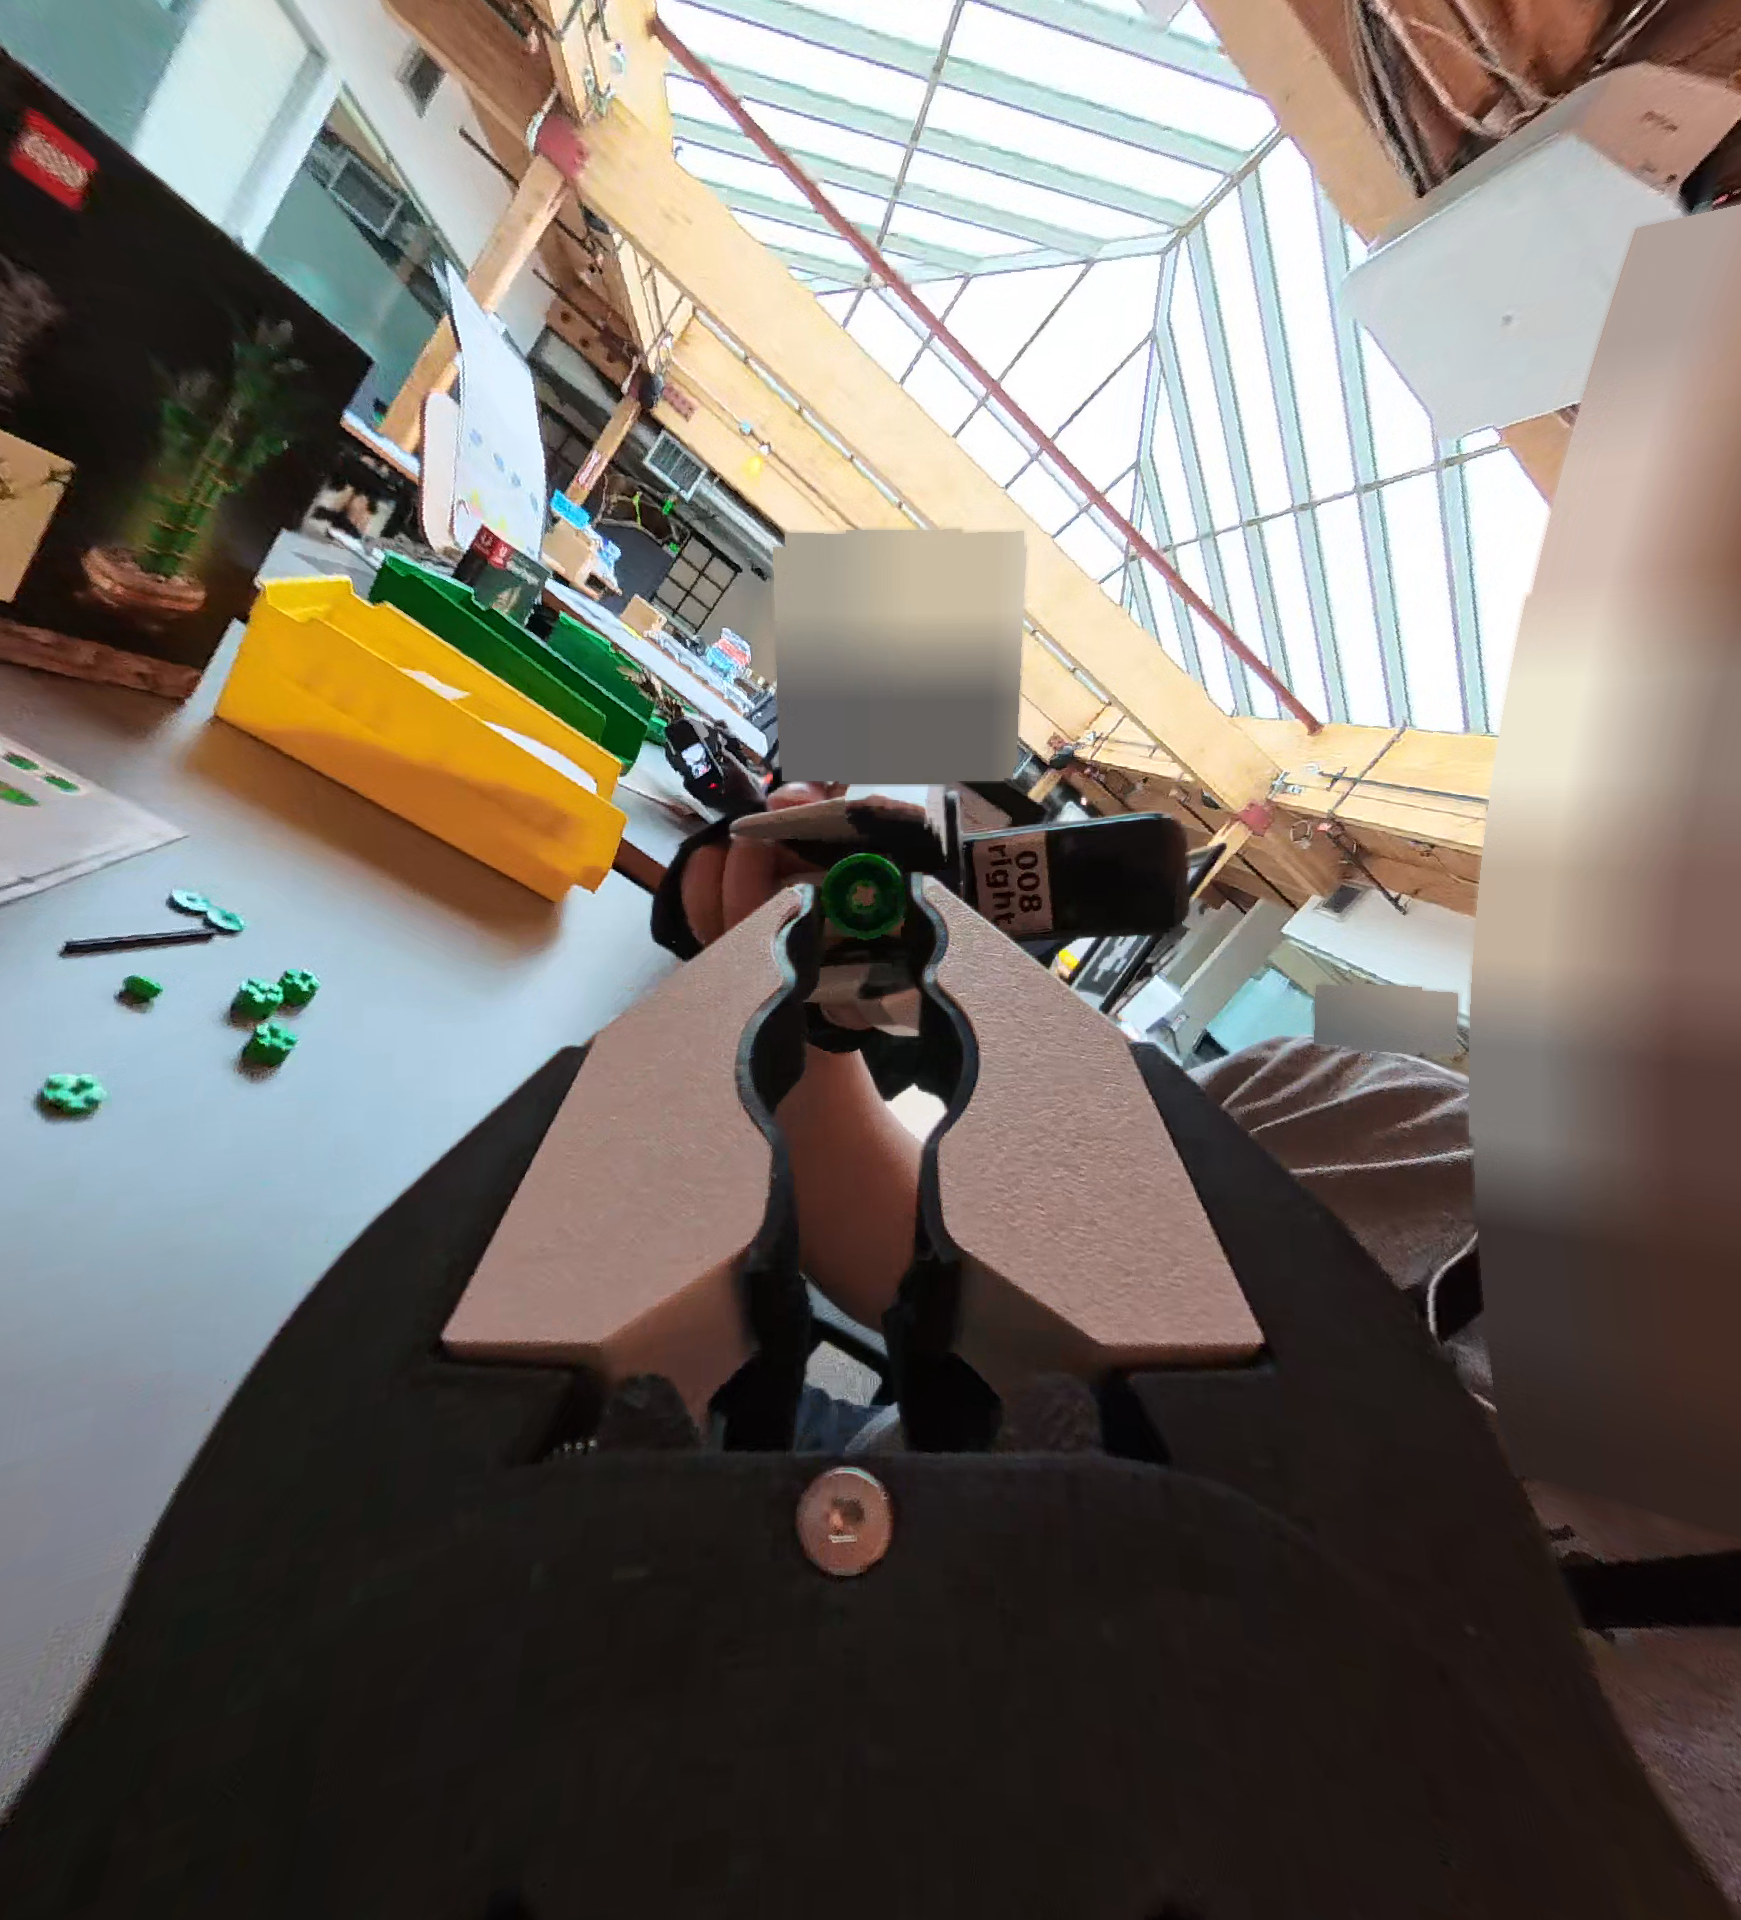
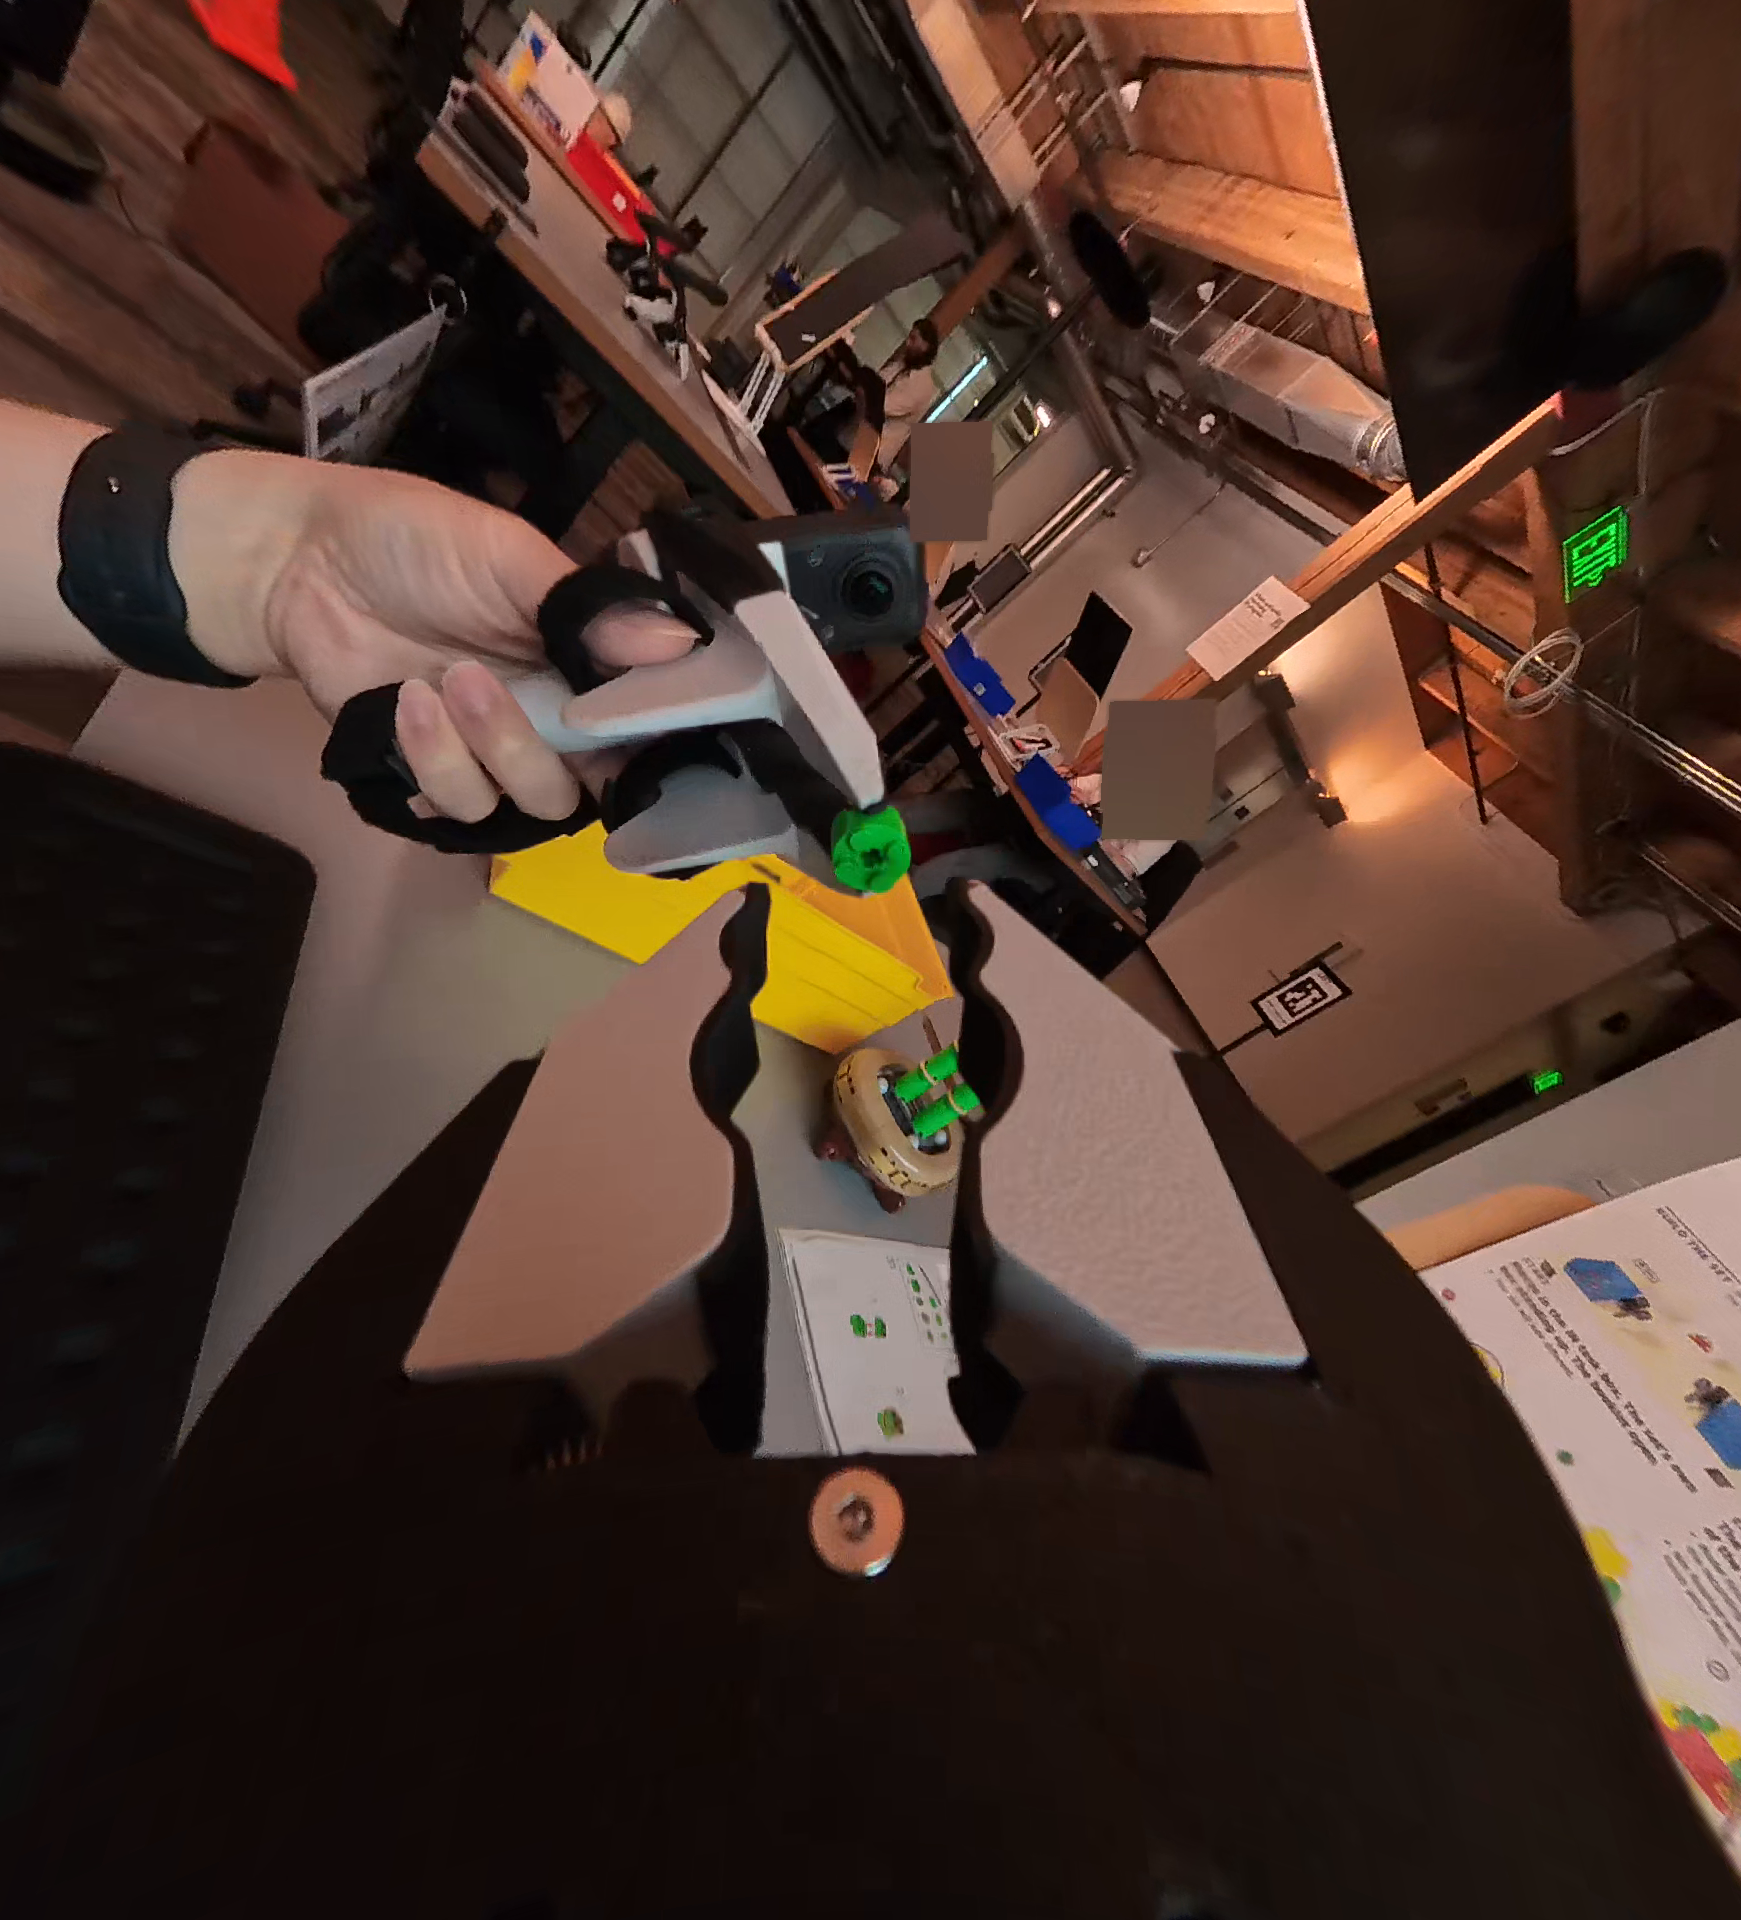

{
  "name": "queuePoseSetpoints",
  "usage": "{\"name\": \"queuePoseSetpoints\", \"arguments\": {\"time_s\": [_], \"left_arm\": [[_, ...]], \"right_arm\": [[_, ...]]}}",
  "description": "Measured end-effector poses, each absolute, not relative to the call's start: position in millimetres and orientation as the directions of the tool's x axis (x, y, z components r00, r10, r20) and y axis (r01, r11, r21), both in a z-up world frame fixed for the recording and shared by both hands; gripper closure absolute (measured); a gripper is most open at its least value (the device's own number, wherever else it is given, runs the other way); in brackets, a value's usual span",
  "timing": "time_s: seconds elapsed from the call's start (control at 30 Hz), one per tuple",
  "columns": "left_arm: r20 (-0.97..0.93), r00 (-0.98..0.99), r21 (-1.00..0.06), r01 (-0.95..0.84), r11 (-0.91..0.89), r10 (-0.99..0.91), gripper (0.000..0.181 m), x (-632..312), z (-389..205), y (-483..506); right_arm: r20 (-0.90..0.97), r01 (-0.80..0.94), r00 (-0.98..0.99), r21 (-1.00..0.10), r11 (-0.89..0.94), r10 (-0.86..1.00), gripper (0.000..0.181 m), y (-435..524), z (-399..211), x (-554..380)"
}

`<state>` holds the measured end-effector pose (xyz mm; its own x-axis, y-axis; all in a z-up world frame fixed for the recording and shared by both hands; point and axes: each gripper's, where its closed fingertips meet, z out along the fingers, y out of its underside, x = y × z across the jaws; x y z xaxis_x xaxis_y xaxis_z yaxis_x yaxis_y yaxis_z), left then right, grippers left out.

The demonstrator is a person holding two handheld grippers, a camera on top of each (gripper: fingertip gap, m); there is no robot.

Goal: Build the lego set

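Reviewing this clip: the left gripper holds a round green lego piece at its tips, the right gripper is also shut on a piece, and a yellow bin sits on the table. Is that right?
Not quite. The right gripper holds nothing: in the right wrist view its jaws stand apart and empty. The rest holds: the left gripper pinches the round green lego piece at its tips, shown in both views, and the yellow bin sits on the table.

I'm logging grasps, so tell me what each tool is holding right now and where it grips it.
The left tool pinches a green round lego piece by its sides at the fingertips. The right tool is open and holds nothing.
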<state>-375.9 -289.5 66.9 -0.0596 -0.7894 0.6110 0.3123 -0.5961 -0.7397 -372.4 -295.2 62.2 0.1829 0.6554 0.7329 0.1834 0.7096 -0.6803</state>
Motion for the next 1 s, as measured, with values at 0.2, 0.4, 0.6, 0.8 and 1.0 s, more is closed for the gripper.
{"name": "queuePoseSetpoints", "arguments": {"time_s": [0.2, 0.4, 0.6, 0.8, 1.0], "left_arm": [[0.618, -0.094, -0.745, 0.246, -0.620, -0.780, 0.168, -346, 62, -299], [0.591, -0.078, -0.776, 0.217, -0.592, -0.803, 0.168, -329, 62, -300], [0.481, 0.198, -0.873, 0.191, -0.448, -0.854, 0.129, -348, 50, -283], [0.411, 0.316, -0.911, 0.126, -0.392, -0.855, 0.134, -363, 43, -278], [0.400, 0.321, -0.916, 0.110, -0.386, -0.858, 0.135, -366, 40, -281]], "right_arm": [[0.748, 0.215, 0.217, -0.664, 0.716, 0.628, 0.154, -300, 61, -358], [0.733, 0.218, 0.220, -0.680, 0.700, 0.644, 0.166, -300, 61, -342], [0.488, 0.589, 0.209, -0.755, 0.289, 0.848, 0.167, -222, 13, -234], [0.255, 0.901, 0.102, -0.434, 0.019, 0.961, 0.166, -194, -89, -176], [0.131, 0.956, 0.037, -0.294, 0.003, 0.991, 0.166, -185, -133, -176]]}}
